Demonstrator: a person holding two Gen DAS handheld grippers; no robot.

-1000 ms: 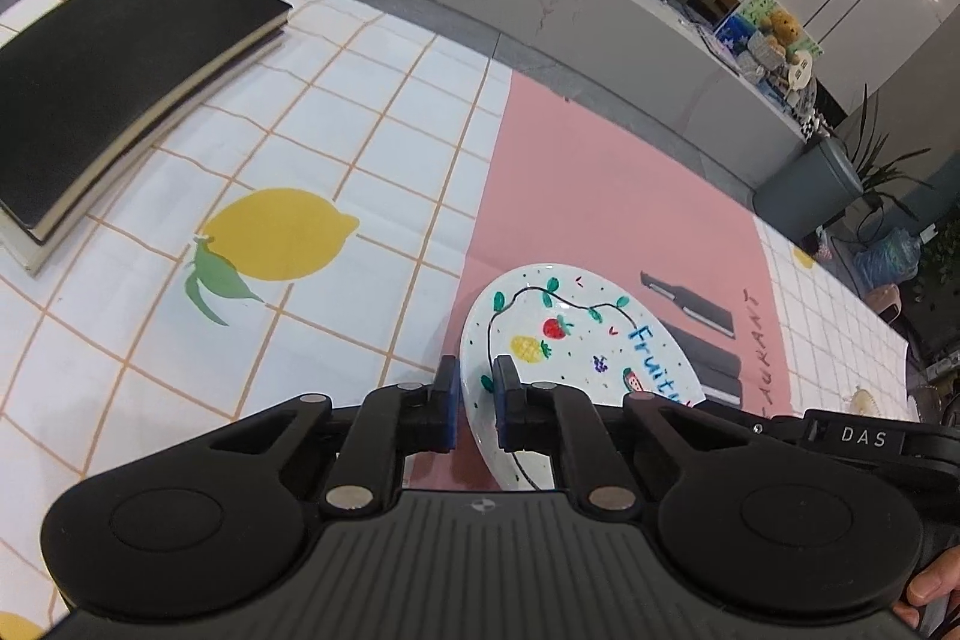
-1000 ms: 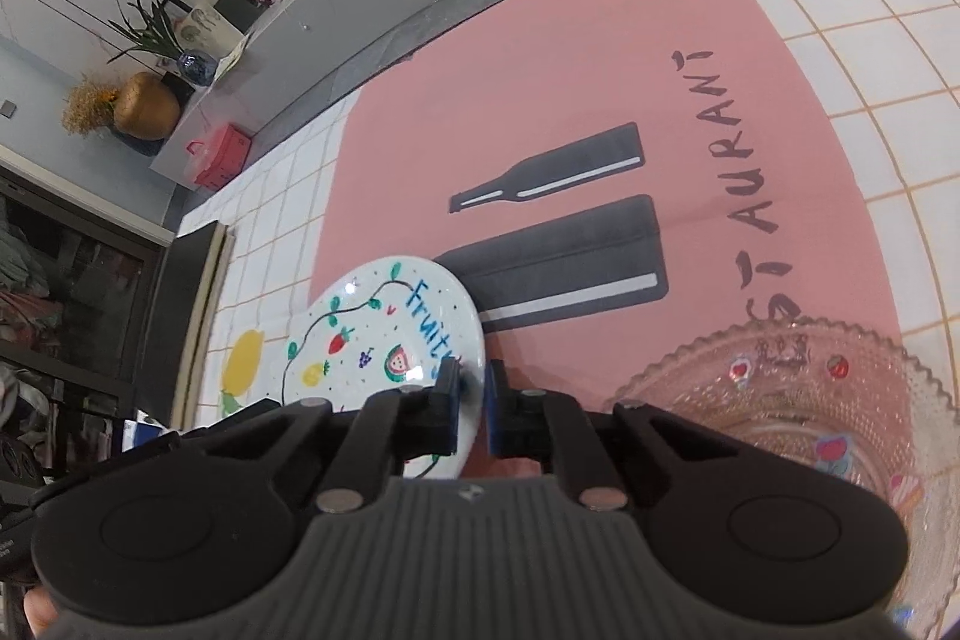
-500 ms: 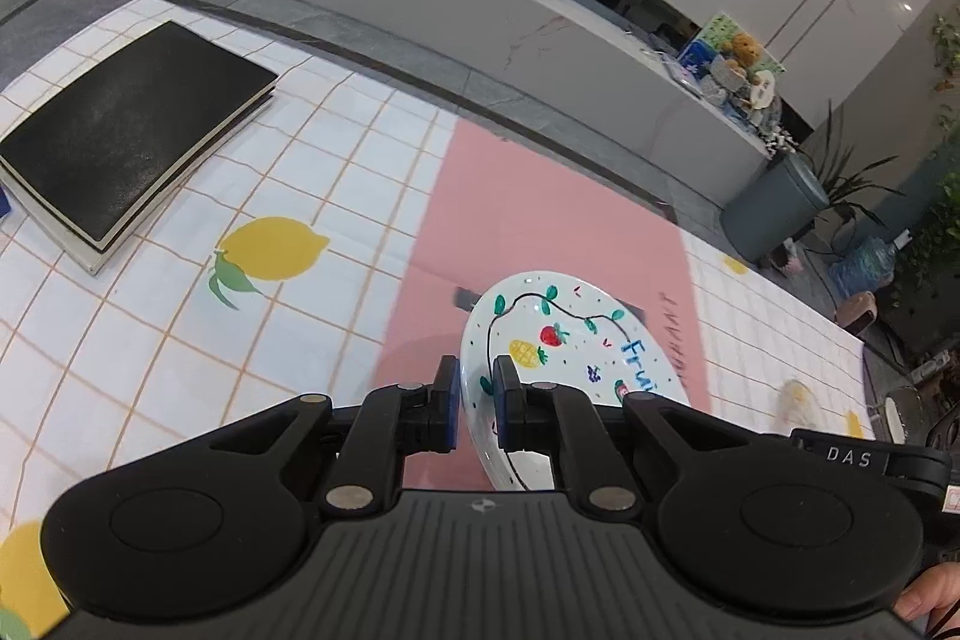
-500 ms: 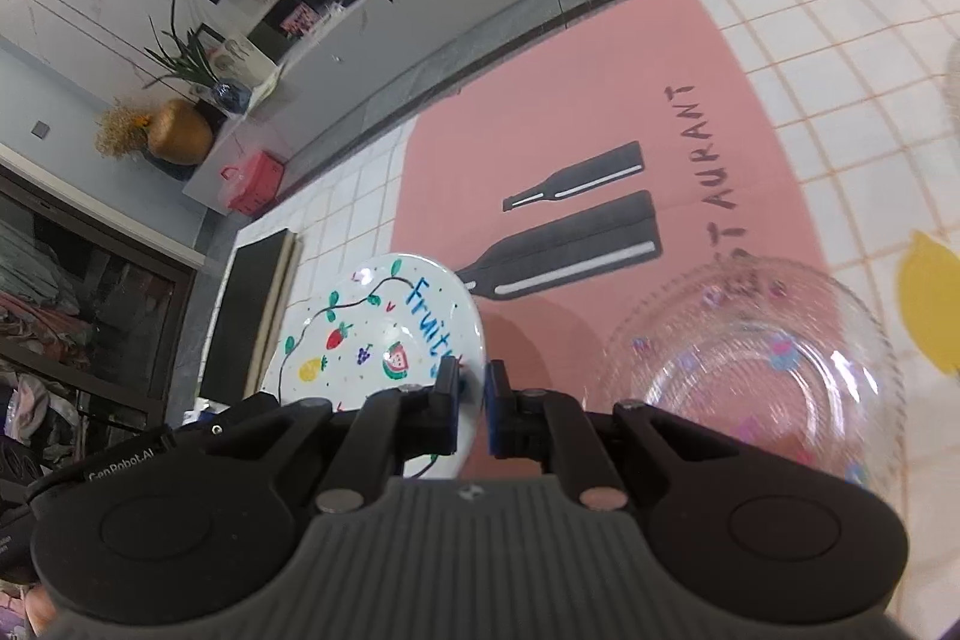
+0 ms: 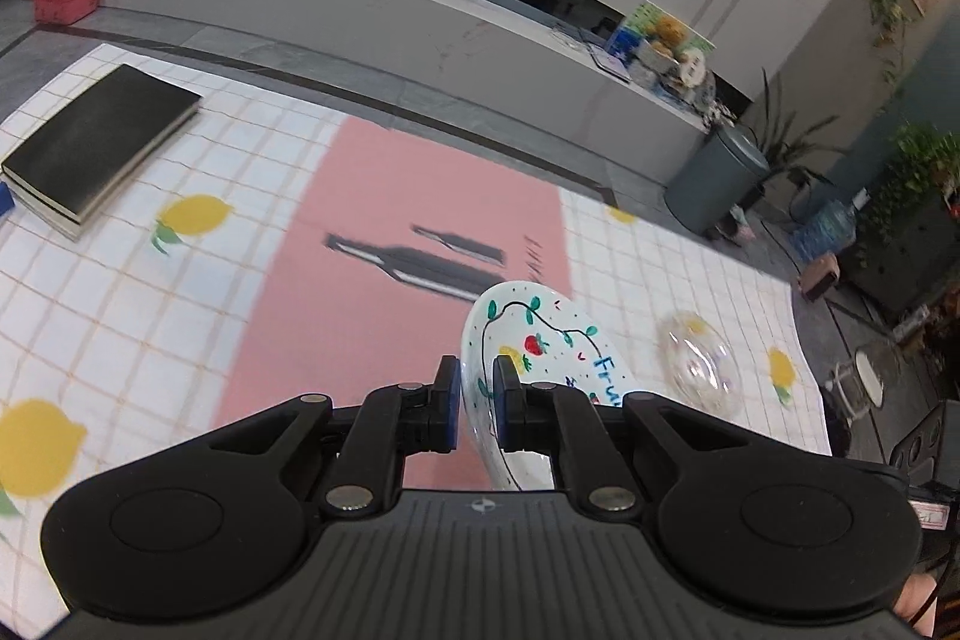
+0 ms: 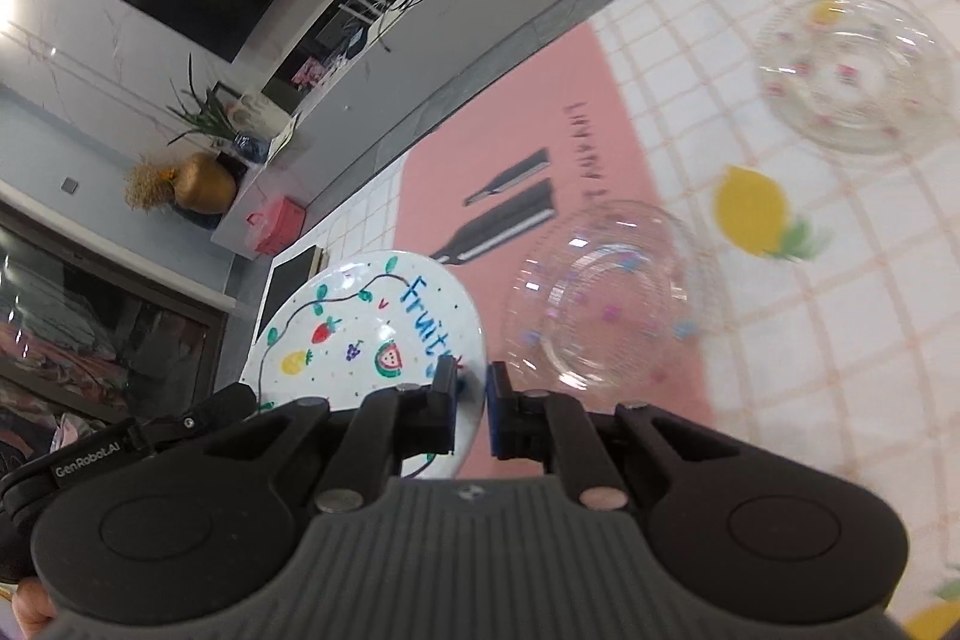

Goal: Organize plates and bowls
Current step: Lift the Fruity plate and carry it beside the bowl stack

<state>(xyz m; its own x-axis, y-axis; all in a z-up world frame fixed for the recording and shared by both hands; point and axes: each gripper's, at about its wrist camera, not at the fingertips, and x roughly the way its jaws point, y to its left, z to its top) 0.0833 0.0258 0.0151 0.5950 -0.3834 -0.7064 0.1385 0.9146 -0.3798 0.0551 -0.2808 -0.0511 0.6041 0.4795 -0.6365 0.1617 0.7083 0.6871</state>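
A white plate painted with fruit and the word "Fruity" is held in the air above the tablecloth. My left gripper is shut on its left rim. My right gripper is shut on its right rim, and the plate fills the lower left of the right wrist view. A clear glass bowl with coloured dots sits on the cloth just right of the plate; it also shows in the left wrist view. A second glass dish lies farther right.
A black book or pad lies at the table's far left. The tablecloth has a pink strip with bottle prints and yellow lemons. Beyond the table's far edge are a grey bench, a bin and plants.
Both grippers have lifted the plate higher off the cloth and carried it right. The table now looks smaller and farther below, and the second glass dish has come into view.
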